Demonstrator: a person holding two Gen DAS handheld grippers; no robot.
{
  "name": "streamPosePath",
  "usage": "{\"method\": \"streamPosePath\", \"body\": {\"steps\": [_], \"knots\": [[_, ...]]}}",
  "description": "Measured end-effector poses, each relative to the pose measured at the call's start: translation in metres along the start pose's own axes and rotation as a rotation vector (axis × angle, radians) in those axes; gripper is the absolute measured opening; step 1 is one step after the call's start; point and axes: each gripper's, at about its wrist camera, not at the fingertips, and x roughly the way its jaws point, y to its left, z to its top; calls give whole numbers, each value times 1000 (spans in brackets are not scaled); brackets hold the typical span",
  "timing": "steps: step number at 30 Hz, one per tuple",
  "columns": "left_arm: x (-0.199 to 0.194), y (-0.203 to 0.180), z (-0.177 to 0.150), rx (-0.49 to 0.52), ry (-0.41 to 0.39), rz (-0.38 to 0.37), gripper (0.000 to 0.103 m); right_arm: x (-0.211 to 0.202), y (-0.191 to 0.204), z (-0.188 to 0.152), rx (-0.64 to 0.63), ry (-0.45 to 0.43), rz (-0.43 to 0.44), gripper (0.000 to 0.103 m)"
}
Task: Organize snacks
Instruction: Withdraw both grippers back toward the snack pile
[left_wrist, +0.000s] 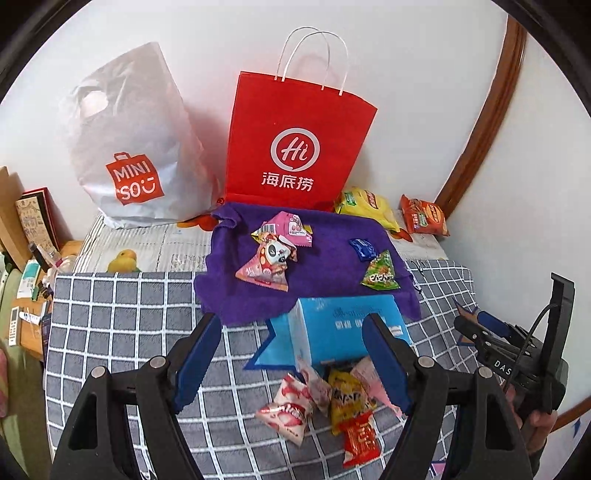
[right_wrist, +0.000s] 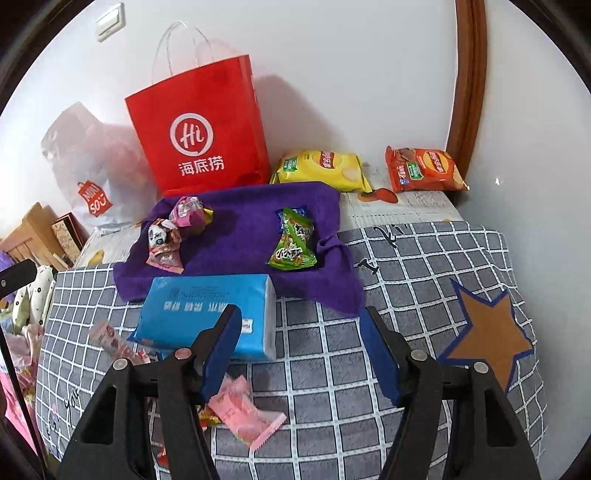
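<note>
Checked bedcover (right_wrist: 332, 350): snack packets (left_wrist: 332, 402) lie under the empty, wide left tongs (left_wrist: 291, 362); right tongs (right_wrist: 301, 347) gape empty.

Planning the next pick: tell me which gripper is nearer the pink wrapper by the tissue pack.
Right. The right gripper hangs just above the pink wrapper, which lies under its left finger. The left gripper hovers further left, over the snack pile.

On my purple cloth (left_wrist: 325, 258) lie a pink packet (left_wrist: 291, 227) overlapping a panda-printed one (left_wrist: 267, 264) on the left, and a small blue sachet (left_wrist: 362, 249) just beside a green triangular pack (left_wrist: 382, 275) on the right. Nearer me, a heap of pink, yellow and red packets (left_wrist: 332, 402) rests on the checked cover, touching the blue tissue pack (left_wrist: 343, 328). Yellow (right_wrist: 321, 166) and orange (right_wrist: 423, 170) crisp bags lie flat by the wall.
</note>
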Motion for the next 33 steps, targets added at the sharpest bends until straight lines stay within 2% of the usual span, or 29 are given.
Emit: {"method": "streamPosePath", "body": {"steps": [3, 8, 13, 18, 22, 28, 33], "knots": [[-6, 0, -8, -6, -1, 0, 77, -11, 0, -8, 19, -40, -15, 67], [-13, 1, -22, -8, -26, 6, 77, -24, -2, -18, 50, -94, 32, 70], [-7, 8, -36, -35, -4, 33, 77, -27, 2, -30, 16, -116, -29, 70], [0, 13, -52, -43, 16, 50, 77, -20, 2, -42, 2, -68, 13, 68], [5, 18, -64, -54, 37, 33, 76, -13, 3, -56, -1, -44, 40, 65], [12, 23, -71, -63, 61, 43, 76, -4, 10, -71, -32, -14, 48, 59], [14, 27, -70, -63, 63, 49, 76, 4, 14, -80, -43, 10, 74, 59]]}}
